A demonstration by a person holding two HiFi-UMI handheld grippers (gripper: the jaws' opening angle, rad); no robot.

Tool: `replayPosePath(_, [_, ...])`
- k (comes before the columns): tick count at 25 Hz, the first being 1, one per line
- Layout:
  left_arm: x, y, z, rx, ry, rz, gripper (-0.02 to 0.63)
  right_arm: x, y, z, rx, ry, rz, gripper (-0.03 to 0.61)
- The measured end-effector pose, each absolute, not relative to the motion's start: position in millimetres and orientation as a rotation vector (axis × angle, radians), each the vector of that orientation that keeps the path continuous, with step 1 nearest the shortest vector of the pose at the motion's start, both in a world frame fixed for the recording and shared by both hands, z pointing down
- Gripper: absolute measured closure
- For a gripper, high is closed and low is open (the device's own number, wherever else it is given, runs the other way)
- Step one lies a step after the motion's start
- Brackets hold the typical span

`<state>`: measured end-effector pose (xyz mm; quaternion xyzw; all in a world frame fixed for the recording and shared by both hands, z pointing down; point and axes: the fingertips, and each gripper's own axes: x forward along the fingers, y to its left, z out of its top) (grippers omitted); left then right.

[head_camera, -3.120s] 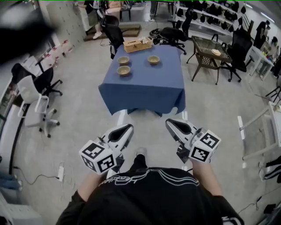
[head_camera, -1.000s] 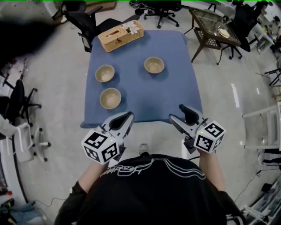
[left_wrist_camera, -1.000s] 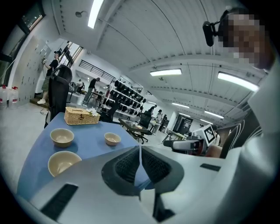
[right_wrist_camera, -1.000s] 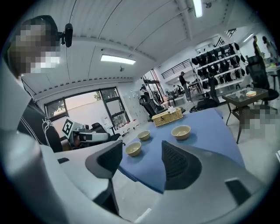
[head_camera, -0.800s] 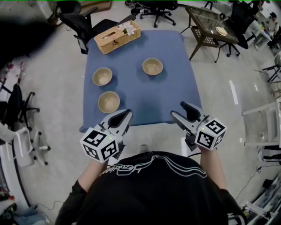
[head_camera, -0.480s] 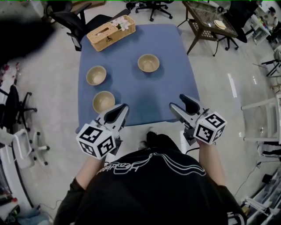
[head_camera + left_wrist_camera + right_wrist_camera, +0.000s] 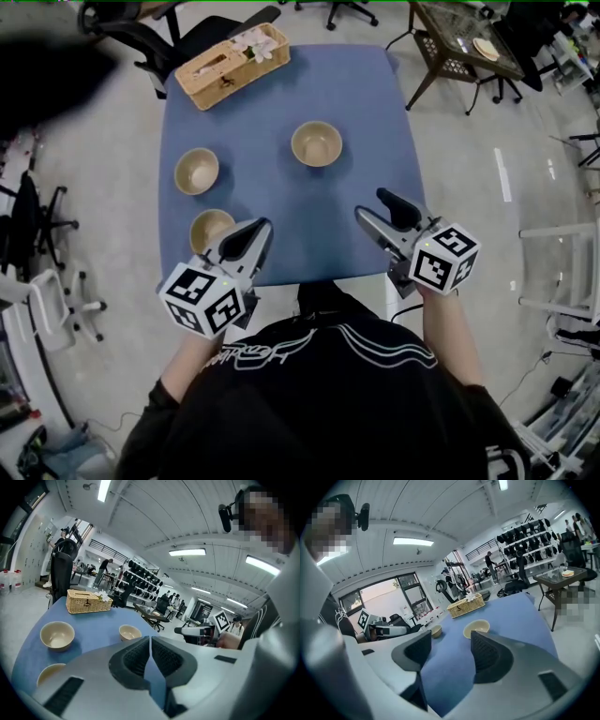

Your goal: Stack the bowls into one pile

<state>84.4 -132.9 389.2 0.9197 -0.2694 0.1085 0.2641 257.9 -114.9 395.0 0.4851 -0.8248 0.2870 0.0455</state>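
Both grippers at the worktop's near edge, 3 bowls still separate.
L fingers [image 7: 133, 657] pressed together, nothing betw. them; R fingers [image 7: 486, 654] apart, empty. L gripper [image 7: 258, 230] hangs just beside the nearest bowl [image 7: 208, 228]; R gripper [image 7: 372, 205] is over the blue worktop [image 7: 281, 103], front-right. 2nd bowl [image 7: 197, 171] sits just behind the nearest, 3rd bowl [image 7: 316, 143] apart, toward the middle; basket [image 7: 232, 53] at far-left corner. Vs 3 s ago: person has walked up from well back. Vs 0.5 s ago: both grippers reach further over the worktop; bowls unmoved, finger states look unchanged.
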Motion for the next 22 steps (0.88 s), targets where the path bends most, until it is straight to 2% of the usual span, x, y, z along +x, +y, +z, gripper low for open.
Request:
replayPosePath(10, [105, -192, 398, 2.426, -0.802, 0.329, 0.58, 278, -195, 420, 1.368, -2.492, 0.945, 0.301])
replayPosePath(22, [98, -236, 416, 2.359, -0.912, 0.339, 0.58, 293, -260, 471, 1.303, -2.387, 1.021, 0.319])
